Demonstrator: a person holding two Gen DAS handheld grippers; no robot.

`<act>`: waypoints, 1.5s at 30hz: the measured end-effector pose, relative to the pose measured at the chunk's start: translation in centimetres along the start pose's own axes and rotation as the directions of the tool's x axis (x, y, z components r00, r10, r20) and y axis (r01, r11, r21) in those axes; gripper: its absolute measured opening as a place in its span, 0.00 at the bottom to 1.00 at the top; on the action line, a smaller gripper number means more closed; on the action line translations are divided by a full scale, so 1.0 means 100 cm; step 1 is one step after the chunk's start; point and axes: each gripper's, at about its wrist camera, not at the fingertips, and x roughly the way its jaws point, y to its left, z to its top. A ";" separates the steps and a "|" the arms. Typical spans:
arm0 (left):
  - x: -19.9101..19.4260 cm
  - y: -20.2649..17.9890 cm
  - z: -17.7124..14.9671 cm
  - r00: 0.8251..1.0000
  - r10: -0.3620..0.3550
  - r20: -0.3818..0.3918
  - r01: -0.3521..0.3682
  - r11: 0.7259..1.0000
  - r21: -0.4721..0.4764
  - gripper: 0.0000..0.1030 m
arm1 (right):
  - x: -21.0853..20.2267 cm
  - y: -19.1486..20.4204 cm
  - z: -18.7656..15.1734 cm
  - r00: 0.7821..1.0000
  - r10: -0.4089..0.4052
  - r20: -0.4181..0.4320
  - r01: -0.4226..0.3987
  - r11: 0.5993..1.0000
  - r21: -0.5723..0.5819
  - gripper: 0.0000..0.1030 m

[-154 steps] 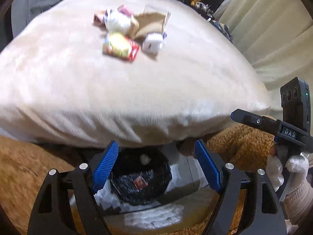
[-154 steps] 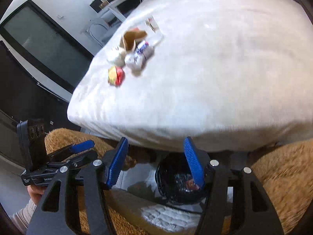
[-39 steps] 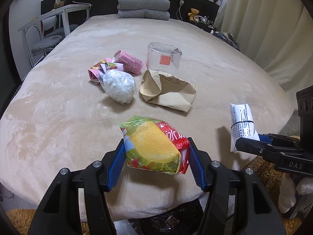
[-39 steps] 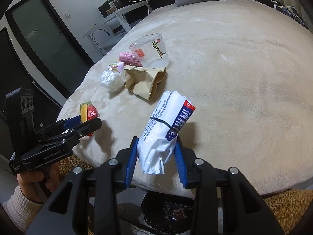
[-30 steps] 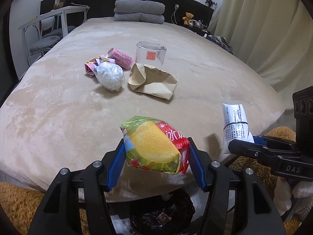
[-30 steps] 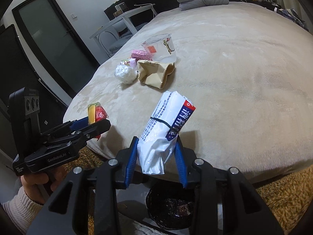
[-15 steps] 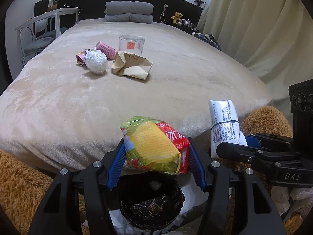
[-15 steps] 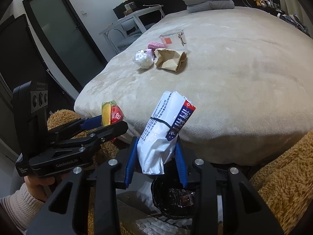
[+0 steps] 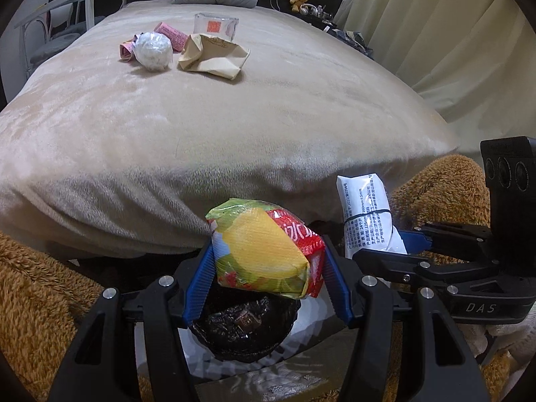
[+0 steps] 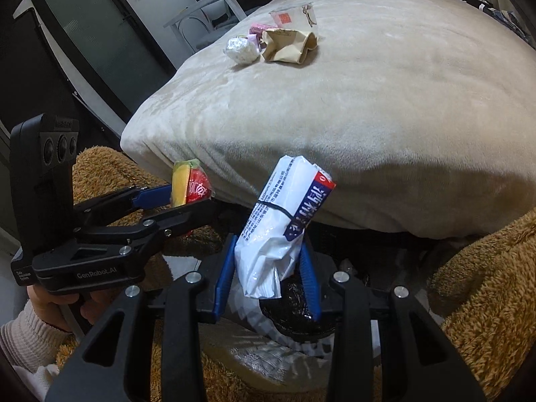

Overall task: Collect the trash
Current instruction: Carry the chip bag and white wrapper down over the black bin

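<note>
Crinkly snack packet (image 9: 264,251) and banded white plastic roll (image 10: 281,227) above glossy black-lined bin (image 9: 244,331)

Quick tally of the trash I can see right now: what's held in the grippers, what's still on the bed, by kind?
Held snack packet, yellow and red: 1
Held white rolled packet: 1
Crumpled brown paper bag on the bed: 1
White crumpled plastic ball: 1
Pink wrappers: at least 2, partly hidden
Clear plastic container: 1
Total: at least 7

Snack packet (image 9: 264,251) hides much of the black-lined bin (image 9: 244,331); the bin's contents stay unreadable.
</note>
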 end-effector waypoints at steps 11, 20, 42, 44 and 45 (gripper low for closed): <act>0.042 0.010 -0.009 0.982 -0.017 -0.188 0.006 0.998 -0.060 0.57 | 0.035 -0.026 -0.007 0.984 -0.009 -0.180 0.028 0.994 0.105 0.36; 0.083 0.027 -0.015 0.936 -0.039 -0.350 -0.008 0.991 -0.131 0.57 | 0.077 -0.045 -0.007 0.938 0.015 -0.346 0.054 0.981 0.188 0.36; 0.129 0.037 -0.035 0.822 -0.061 -0.567 -0.042 0.985 -0.167 0.58 | 0.135 -0.074 -0.030 0.792 0.091 -0.603 0.112 0.950 0.291 0.37; 0.131 0.037 -0.036 0.814 -0.052 -0.579 -0.049 0.986 -0.157 0.58 | 0.136 -0.074 -0.030 0.786 0.094 -0.611 0.113 0.950 0.292 0.37; 0.132 0.037 -0.037 0.810 -0.050 -0.584 -0.051 0.987 -0.155 0.57 | 0.136 -0.075 -0.030 0.784 0.094 -0.613 0.115 0.949 0.294 0.37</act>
